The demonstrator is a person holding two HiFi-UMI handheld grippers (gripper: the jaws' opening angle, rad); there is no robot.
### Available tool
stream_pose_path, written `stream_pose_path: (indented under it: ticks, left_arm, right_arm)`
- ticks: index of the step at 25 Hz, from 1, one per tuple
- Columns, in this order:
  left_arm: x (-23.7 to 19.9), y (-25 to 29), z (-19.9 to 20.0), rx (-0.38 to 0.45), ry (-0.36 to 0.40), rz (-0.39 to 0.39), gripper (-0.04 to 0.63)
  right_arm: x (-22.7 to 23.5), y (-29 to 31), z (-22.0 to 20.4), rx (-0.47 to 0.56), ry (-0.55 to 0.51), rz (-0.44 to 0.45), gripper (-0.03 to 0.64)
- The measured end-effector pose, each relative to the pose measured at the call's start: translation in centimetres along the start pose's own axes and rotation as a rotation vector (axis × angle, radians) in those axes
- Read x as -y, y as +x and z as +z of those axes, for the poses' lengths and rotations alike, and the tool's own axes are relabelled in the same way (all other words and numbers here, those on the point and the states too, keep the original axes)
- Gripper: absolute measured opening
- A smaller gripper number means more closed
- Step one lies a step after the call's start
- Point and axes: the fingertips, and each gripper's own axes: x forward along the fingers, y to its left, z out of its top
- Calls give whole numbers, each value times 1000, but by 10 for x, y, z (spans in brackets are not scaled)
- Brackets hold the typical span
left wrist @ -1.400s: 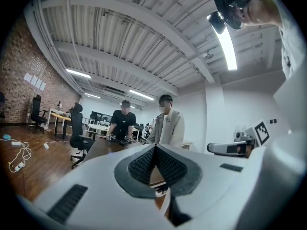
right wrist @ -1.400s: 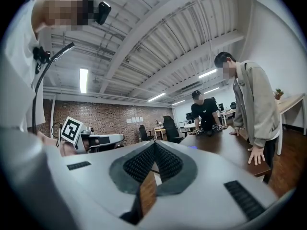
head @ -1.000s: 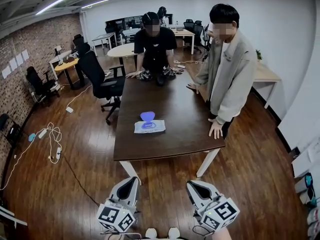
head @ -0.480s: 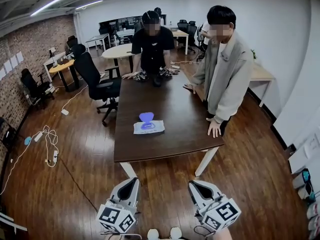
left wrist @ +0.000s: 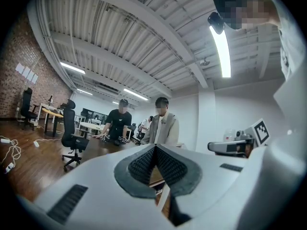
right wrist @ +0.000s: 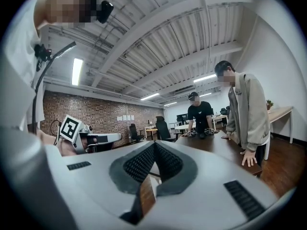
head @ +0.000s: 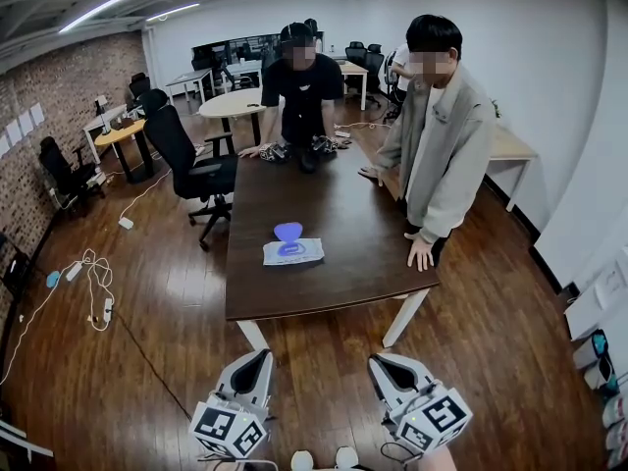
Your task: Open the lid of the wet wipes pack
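The wet wipes pack (head: 292, 251) lies flat on the dark wooden table (head: 334, 285), white and pale blue, with its purple lid (head: 288, 231) flipped up at the far side. Both grippers hang low in front of the table's near edge, well short of the pack. My left gripper (head: 257, 354) is shut with nothing between its pads, and its own view shows the jaws (left wrist: 154, 148) meeting at the tips. My right gripper (head: 381, 361) is likewise shut and empty, with its tips (right wrist: 154, 144) closed together.
A person in black (head: 301, 86) leans on the table's far end. Another in a beige jacket (head: 446, 155) stands at its right side, one hand (head: 422, 253) on the top. A black office chair (head: 196, 165) stands left of the table. Cables (head: 93, 273) lie on the wooden floor.
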Motion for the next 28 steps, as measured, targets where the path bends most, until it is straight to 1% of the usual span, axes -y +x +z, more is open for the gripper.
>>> stream_pose_path:
  ticks: [16,22,28]
  left_arm:
    - [6,1,-7,-3,-12,-5,0]
    - [7,5,-10,-12,-22,-19,0]
    - [0,5,-11,-14,-25,-27,0]
  right_arm:
    - [2,-6,-3,-9,-19,-8,8]
    - [2,-7,-4,-20,-21,-19,8]
    - [0,-1,-6,-23,-23,-28,8]
